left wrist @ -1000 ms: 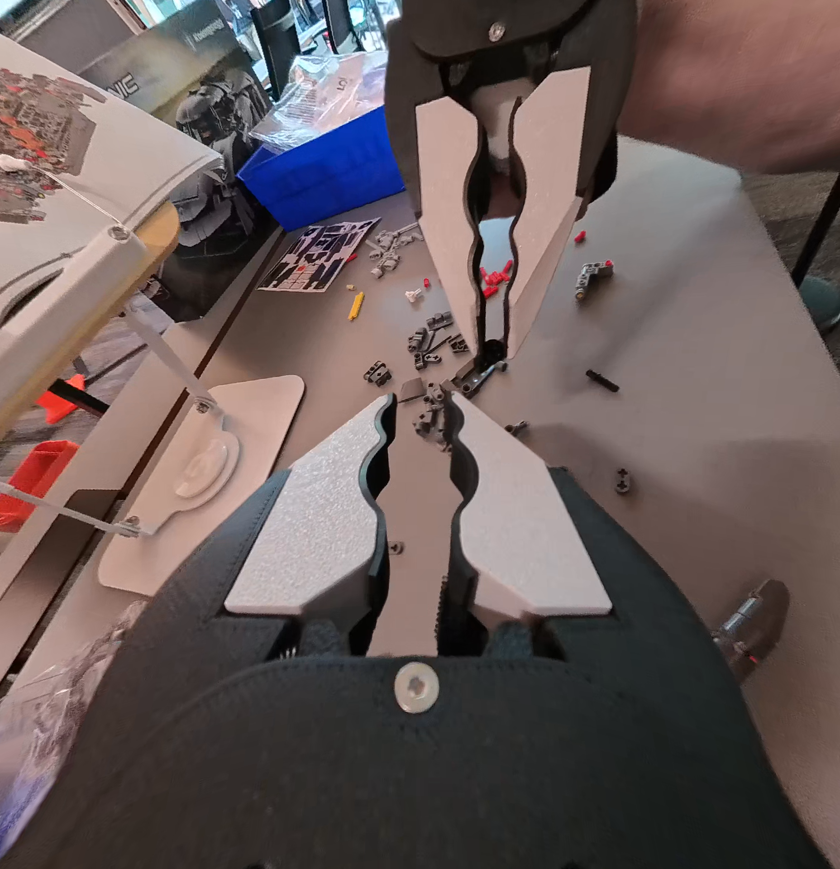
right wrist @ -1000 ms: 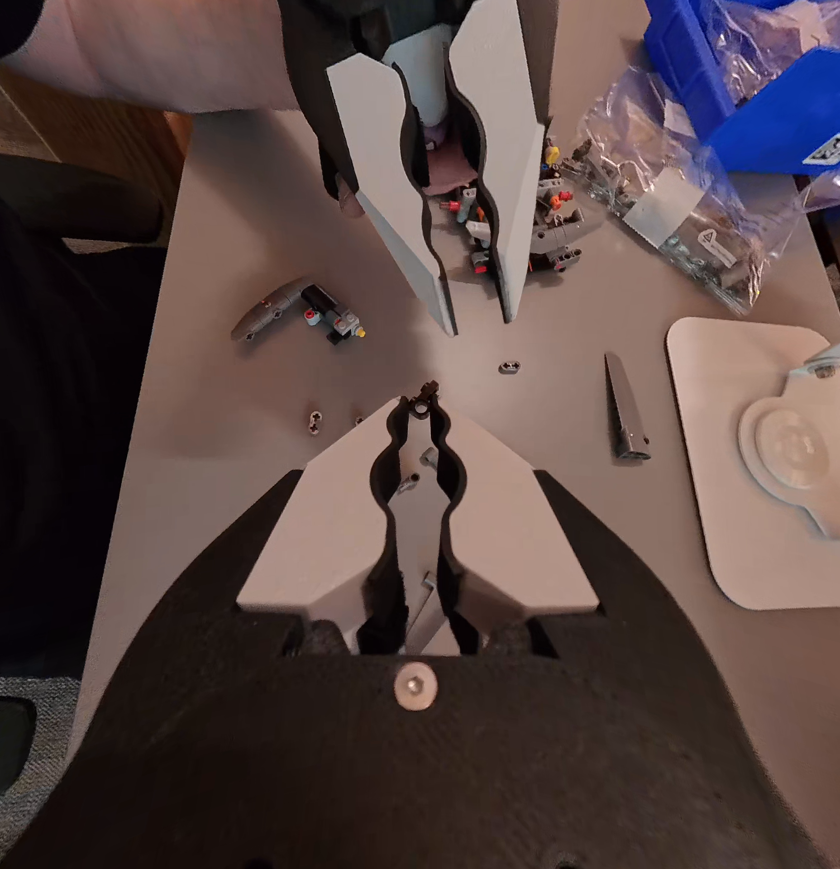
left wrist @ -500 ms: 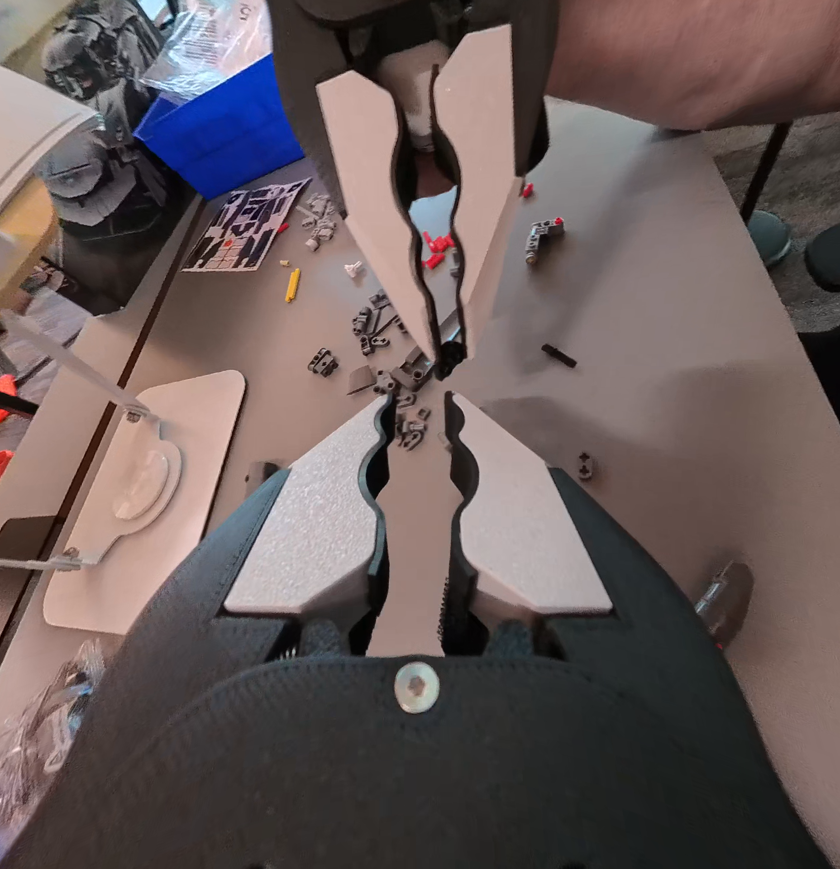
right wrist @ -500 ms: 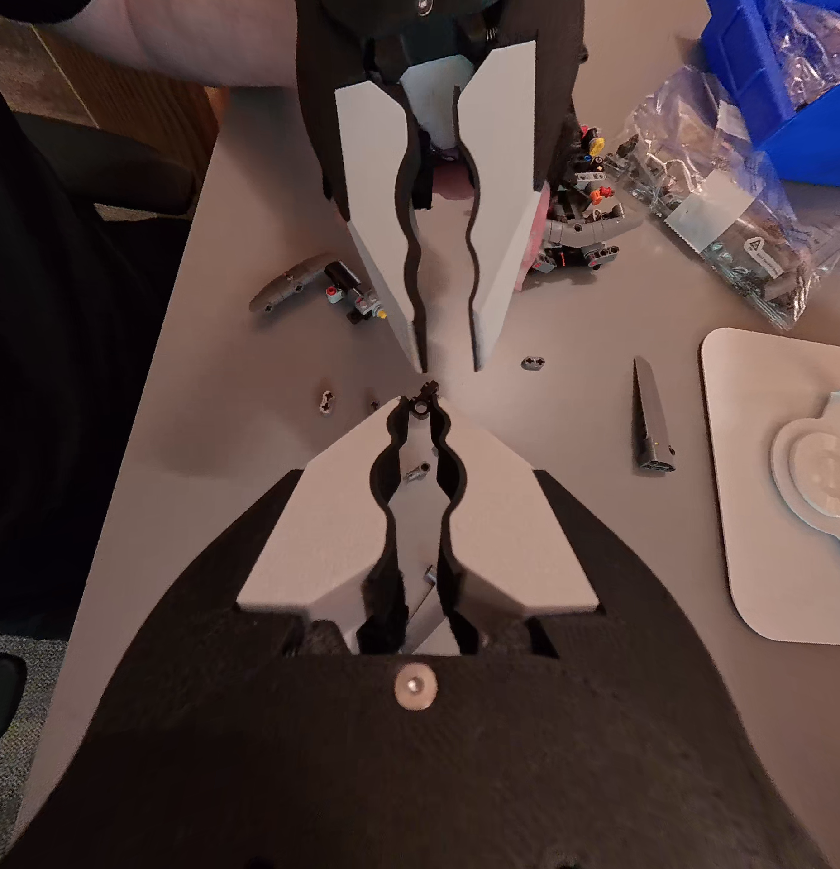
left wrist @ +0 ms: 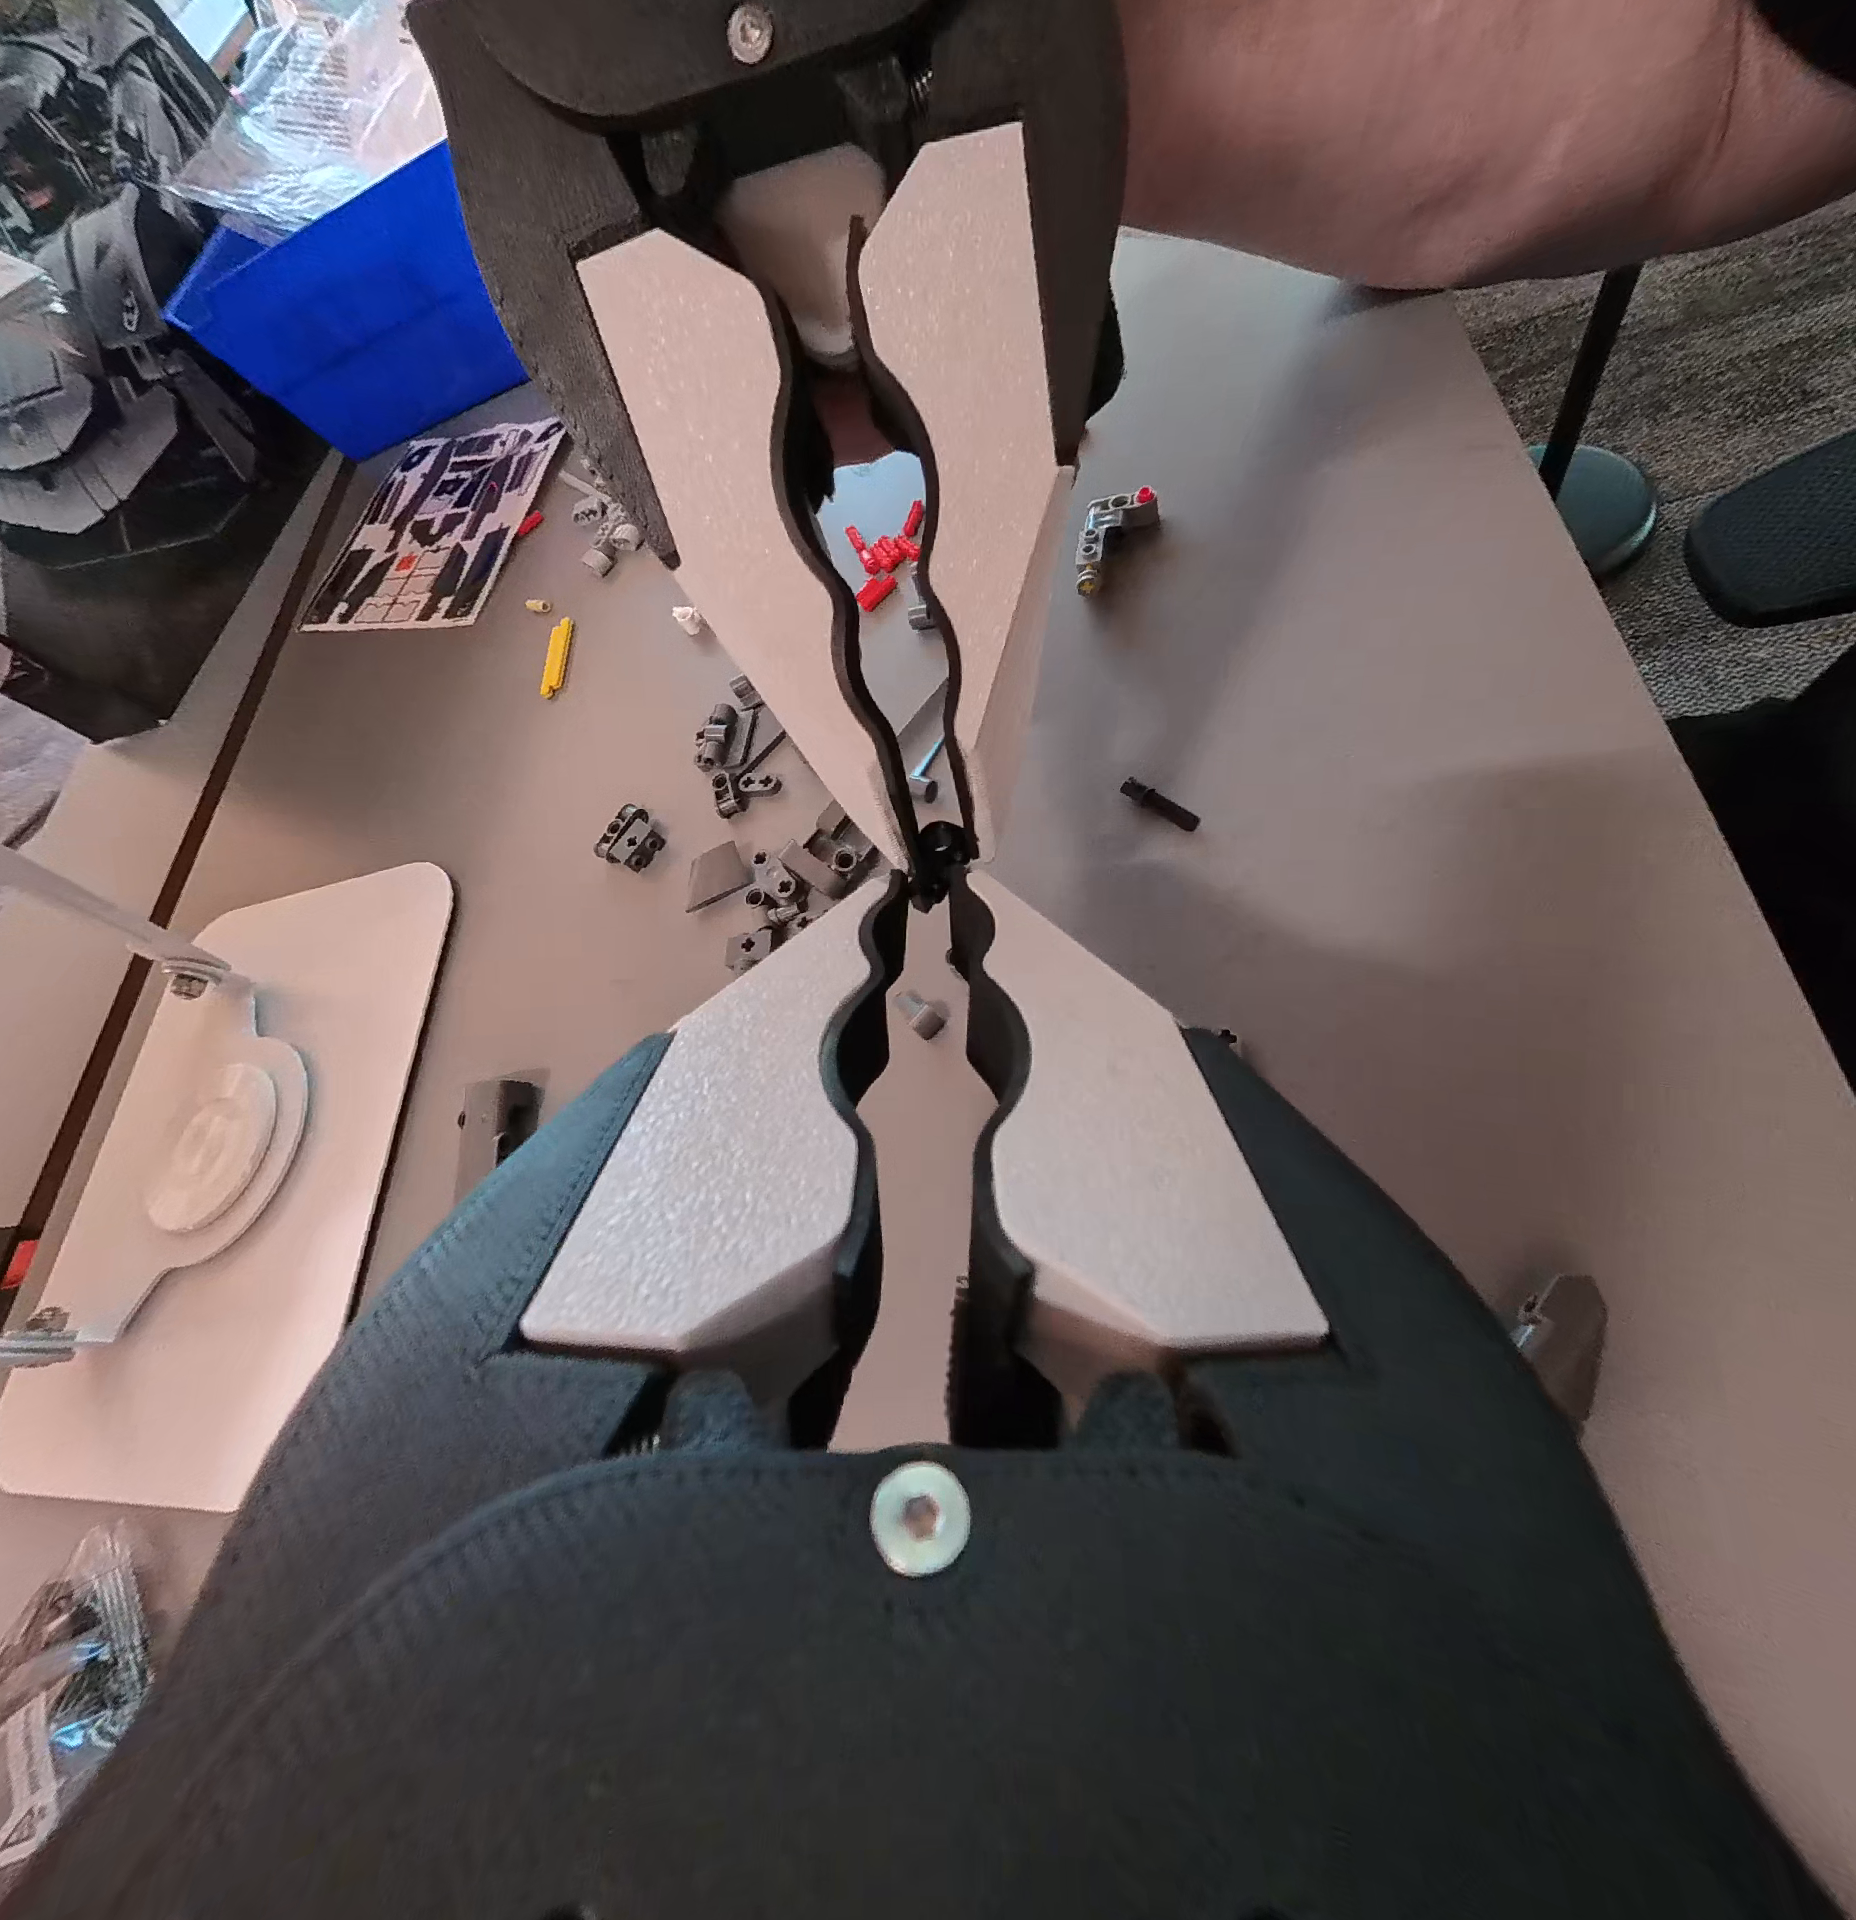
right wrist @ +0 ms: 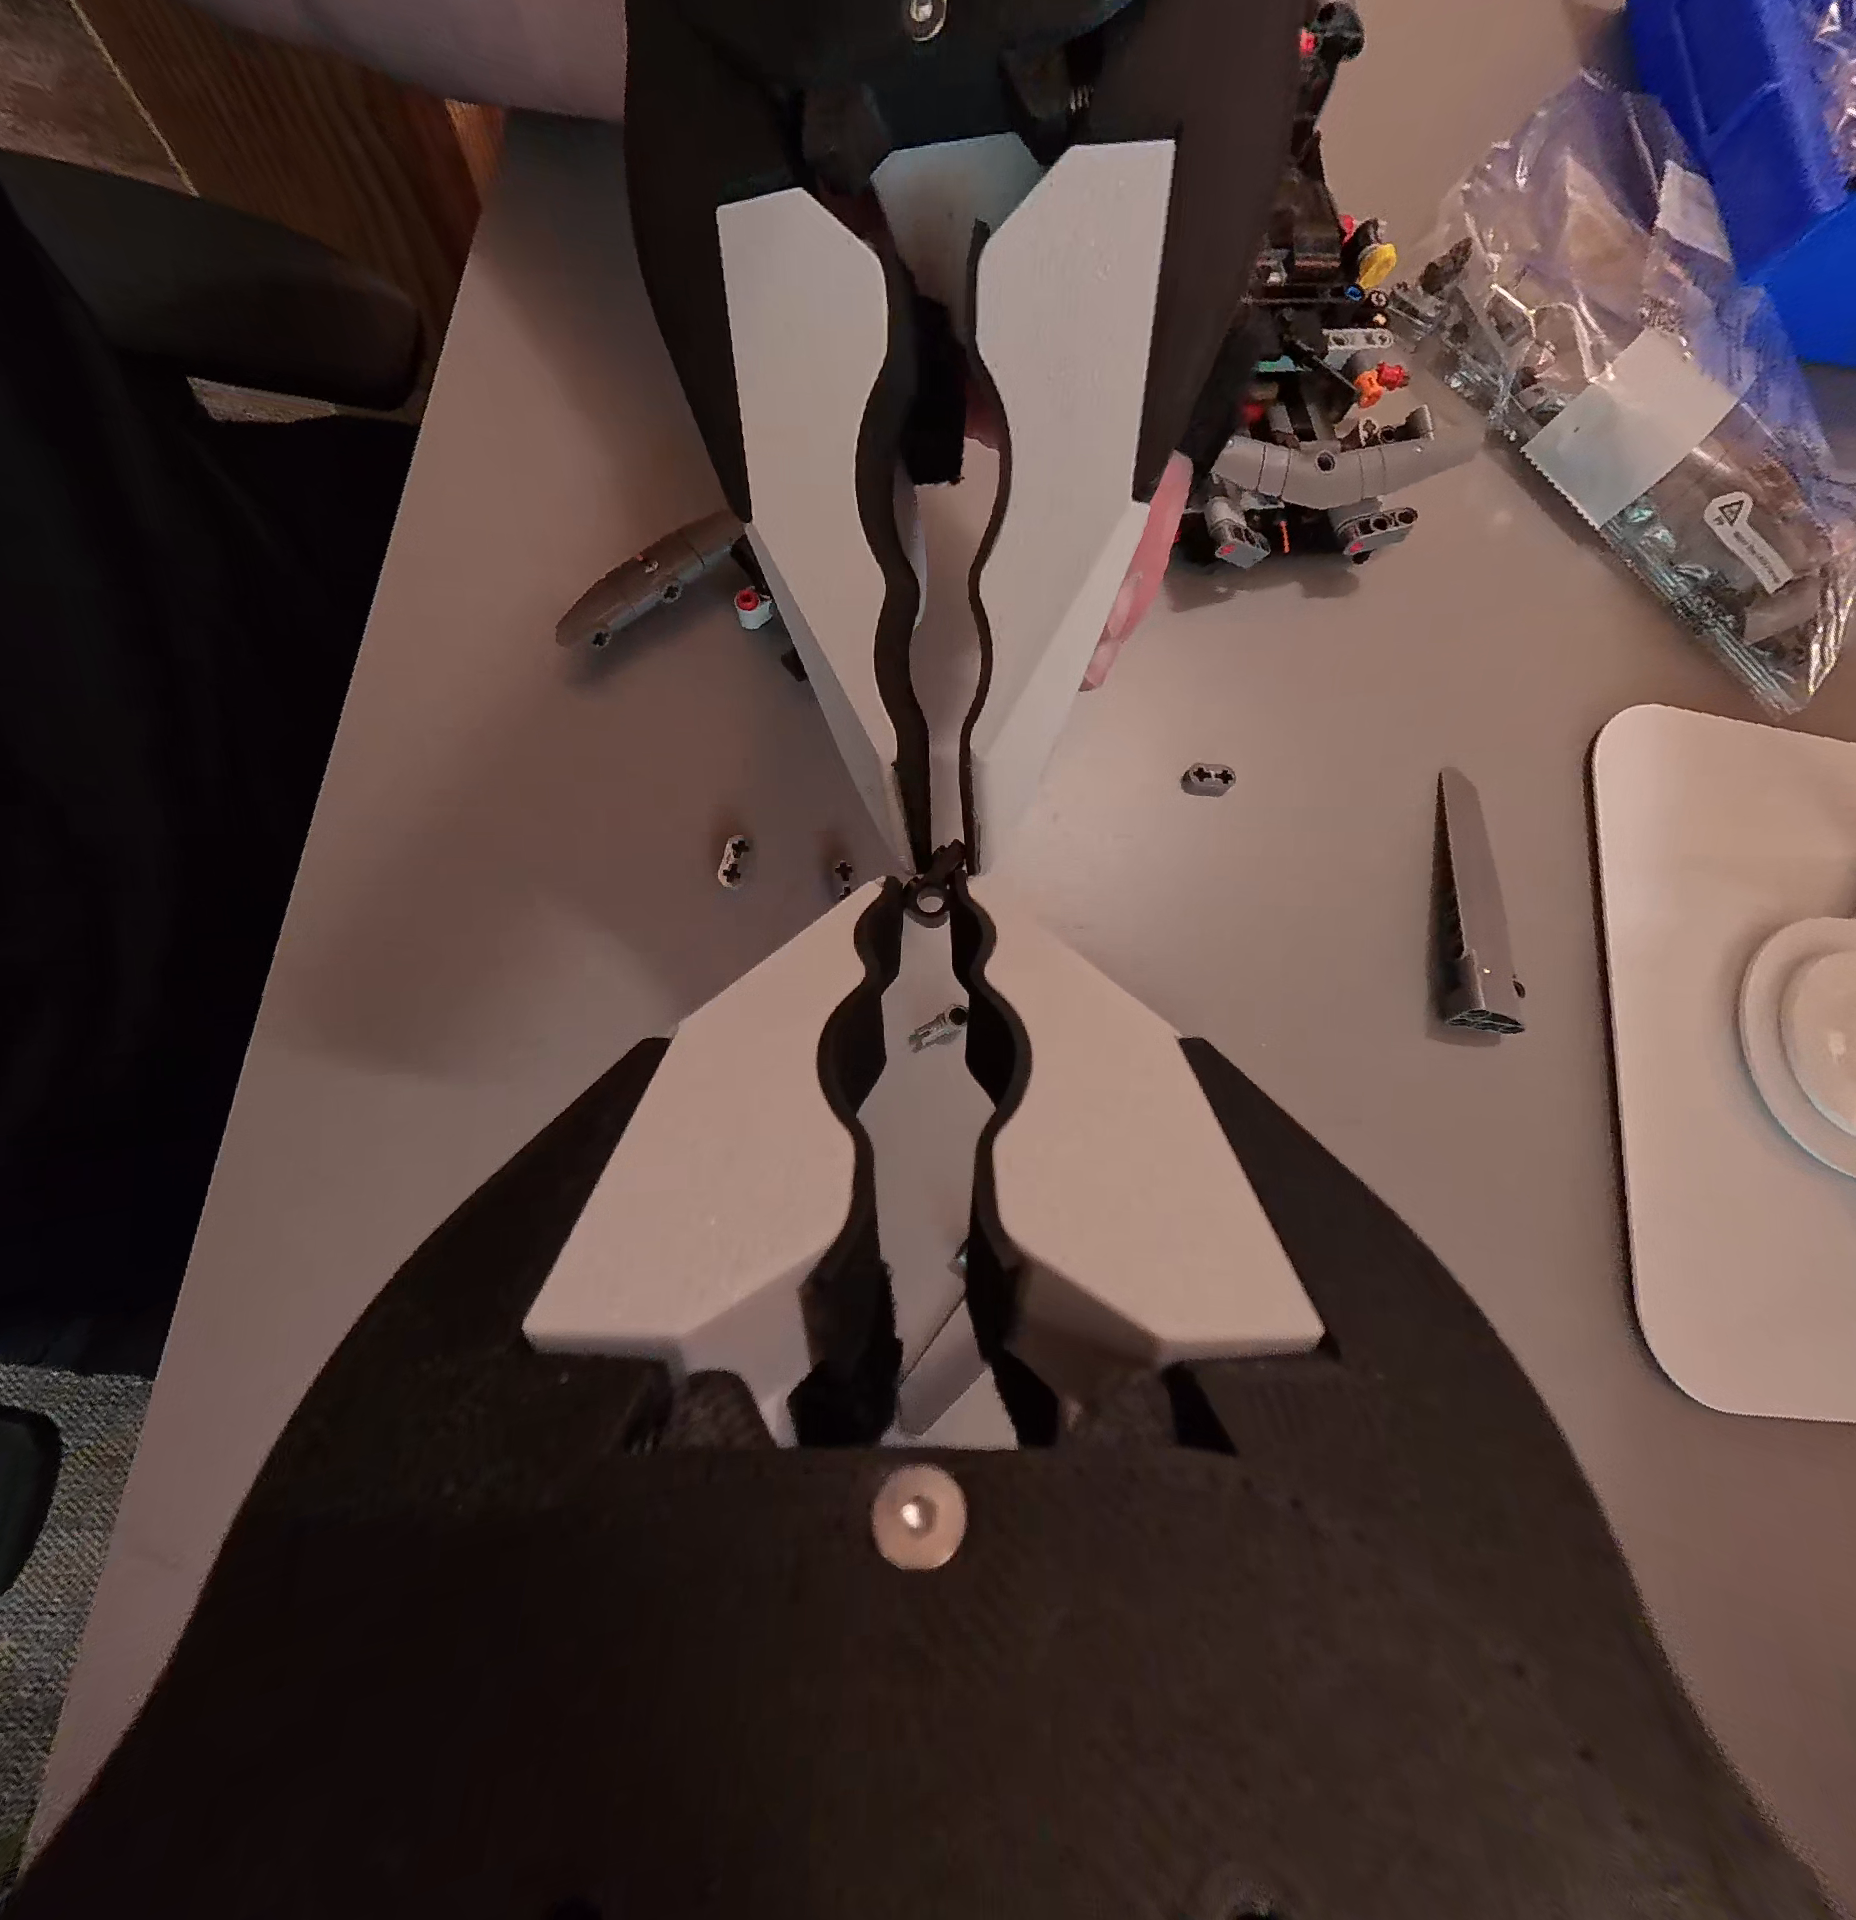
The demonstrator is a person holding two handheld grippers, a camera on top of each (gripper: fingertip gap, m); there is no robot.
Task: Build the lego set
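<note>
Two hand-held grippers meet tip to tip over a grey table [left wrist: 1371, 935], both pinching one small black plastic connector piece [left wrist: 934, 868].

At frame centre, the left gripper [left wrist: 929, 902] is narrowed onto the piece's near end; the right gripper [right wrist: 929, 902] clamps its ringed end, pads pressing. Loose dark grey building-toy parts [left wrist: 778, 883] lie just left; a blue plastic bin [left wrist: 363, 332] sits upper left.
</note>
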